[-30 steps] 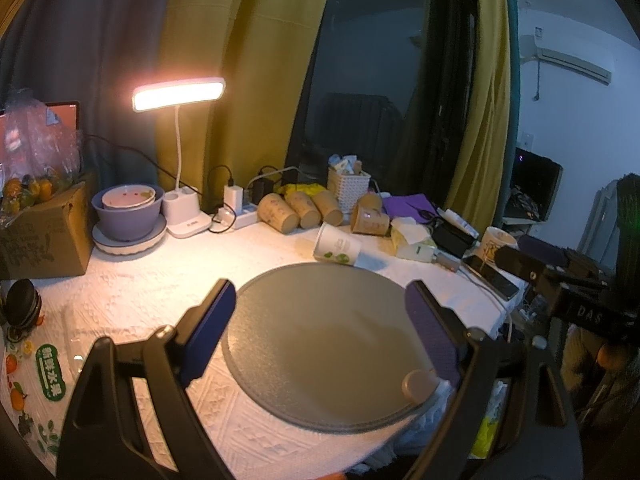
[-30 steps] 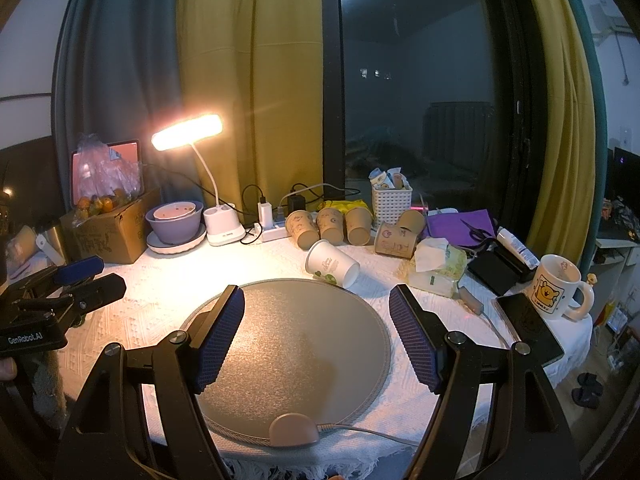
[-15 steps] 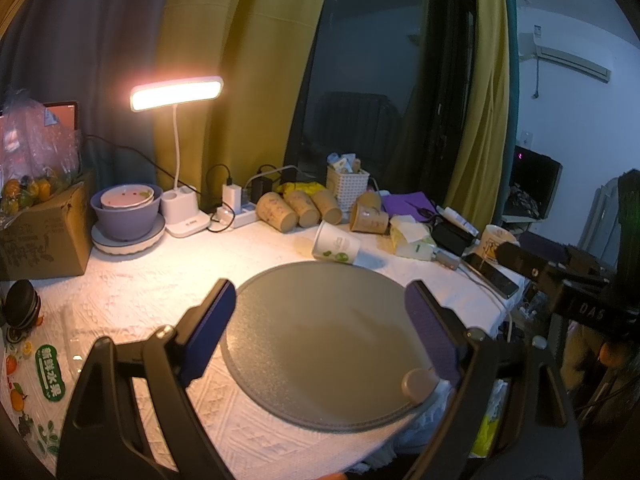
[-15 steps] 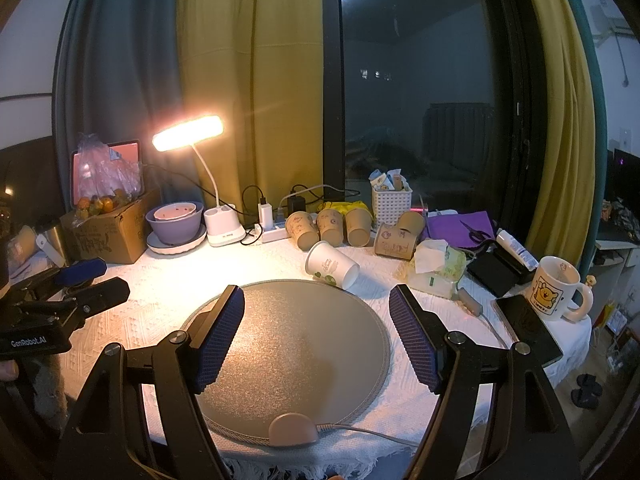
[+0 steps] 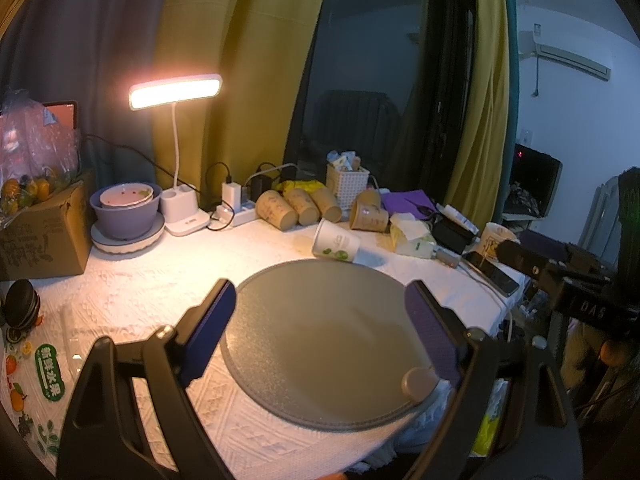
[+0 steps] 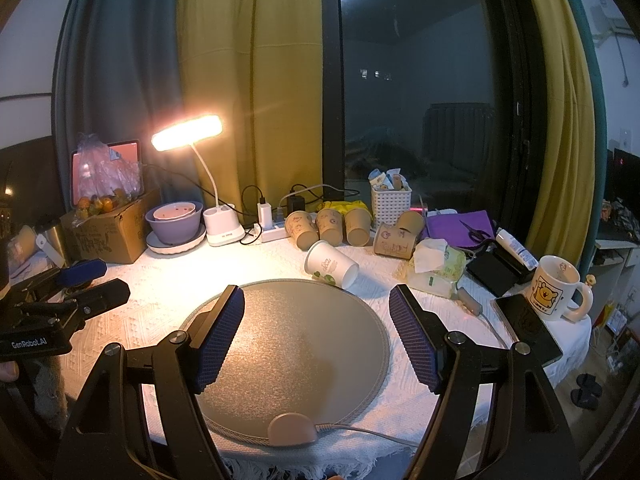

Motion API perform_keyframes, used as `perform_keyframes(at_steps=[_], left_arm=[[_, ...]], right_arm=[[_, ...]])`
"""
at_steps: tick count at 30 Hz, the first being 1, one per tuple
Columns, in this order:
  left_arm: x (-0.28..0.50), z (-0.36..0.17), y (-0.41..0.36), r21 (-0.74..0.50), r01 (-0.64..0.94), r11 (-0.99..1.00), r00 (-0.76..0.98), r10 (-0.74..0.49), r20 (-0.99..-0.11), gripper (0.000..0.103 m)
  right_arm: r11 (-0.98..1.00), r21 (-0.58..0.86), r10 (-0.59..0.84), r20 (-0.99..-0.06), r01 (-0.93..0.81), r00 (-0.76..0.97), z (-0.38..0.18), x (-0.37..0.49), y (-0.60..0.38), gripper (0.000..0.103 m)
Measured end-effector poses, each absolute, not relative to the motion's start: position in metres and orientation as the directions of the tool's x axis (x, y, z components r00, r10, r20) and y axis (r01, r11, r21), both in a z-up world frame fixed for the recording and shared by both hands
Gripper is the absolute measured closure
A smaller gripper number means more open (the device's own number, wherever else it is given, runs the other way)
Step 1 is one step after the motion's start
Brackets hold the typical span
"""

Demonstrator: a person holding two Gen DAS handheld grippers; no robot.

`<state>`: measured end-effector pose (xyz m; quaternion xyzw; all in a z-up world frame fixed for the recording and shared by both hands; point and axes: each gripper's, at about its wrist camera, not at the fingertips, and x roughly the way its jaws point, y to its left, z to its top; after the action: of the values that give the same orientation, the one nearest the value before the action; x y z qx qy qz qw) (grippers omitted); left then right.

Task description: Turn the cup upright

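Both claws, left point(image 5: 320, 320) and right point(image 6: 316, 328), hang spread apart and empty over the mat point(image 6: 288, 344), likely staged for a reach. Cup point(image 6: 331, 265) lies tipped on its side just beyond the mat, ahead of both, untouched.

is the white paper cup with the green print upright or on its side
On its side. The white paper cup with green print lies on the white tablecloth just beyond the round grey mat, its open mouth facing up-left in the right wrist view.
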<state>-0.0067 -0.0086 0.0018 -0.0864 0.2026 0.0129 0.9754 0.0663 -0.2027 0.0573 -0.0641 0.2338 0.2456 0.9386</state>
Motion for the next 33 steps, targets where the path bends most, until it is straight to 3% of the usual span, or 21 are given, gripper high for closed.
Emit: perform_keyframes(at_steps=[20,33], left_arm=[[0.000,-0.004,-0.013,-0.163,-0.054,0.985,0.912,-0.018,-0.410,0.015],[0.062,-0.027,-0.028,-0.144,-0.019,0.989,0.844,-0.061,-0.532,0.015]], right_arm=[[0.870,-0.003,0.432,-0.478,-0.493,0.765,0.055,0.065,-0.202,0.025],[0.879,0.011,0.406,-0.542,-0.477,0.736,0.024,0.108,-0.216,0.025]])
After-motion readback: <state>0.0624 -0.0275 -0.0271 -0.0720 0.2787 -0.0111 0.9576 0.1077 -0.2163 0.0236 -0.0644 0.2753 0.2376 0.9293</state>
